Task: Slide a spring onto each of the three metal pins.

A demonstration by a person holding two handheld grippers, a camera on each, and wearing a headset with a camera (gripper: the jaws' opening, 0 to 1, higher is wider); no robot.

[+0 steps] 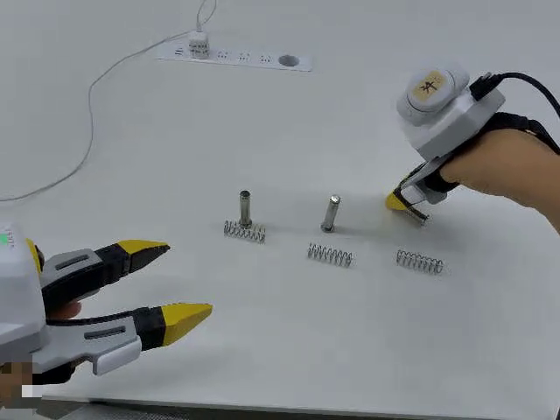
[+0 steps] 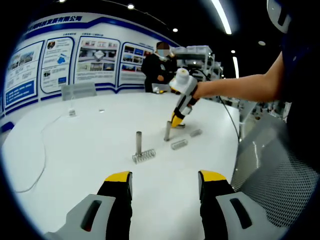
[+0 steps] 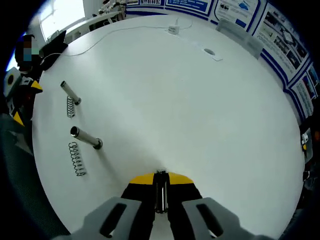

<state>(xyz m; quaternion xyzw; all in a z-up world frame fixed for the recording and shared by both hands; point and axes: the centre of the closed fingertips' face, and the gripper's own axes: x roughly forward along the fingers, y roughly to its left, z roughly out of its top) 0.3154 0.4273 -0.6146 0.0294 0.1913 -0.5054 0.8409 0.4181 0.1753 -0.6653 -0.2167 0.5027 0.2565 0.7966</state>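
Two metal pins stand upright on the white table, the left pin (image 1: pixel 245 208) and the middle pin (image 1: pixel 331 213). Three springs lie flat in front: left spring (image 1: pixel 244 231), middle spring (image 1: pixel 330 255), right spring (image 1: pixel 419 261). My right gripper (image 1: pixel 408 203) is down at the table to the right of the middle pin, shut on a third pin (image 3: pixel 160 192) that lies along its jaws. My left gripper (image 1: pixel 179 282) hovers open at the near left with nothing between its fingers. In the left gripper view the left pin (image 2: pixel 138 142) and left spring (image 2: pixel 144 156) lie straight ahead of the left gripper (image 2: pixel 165 182).
A white power strip (image 1: pixel 234 56) with a plug and a cable (image 1: pixel 87 114) lies at the far side of the table (image 1: pixel 289 350). The table's front edge runs just below my left gripper. A person (image 2: pixel 157 67) stands beyond the table.
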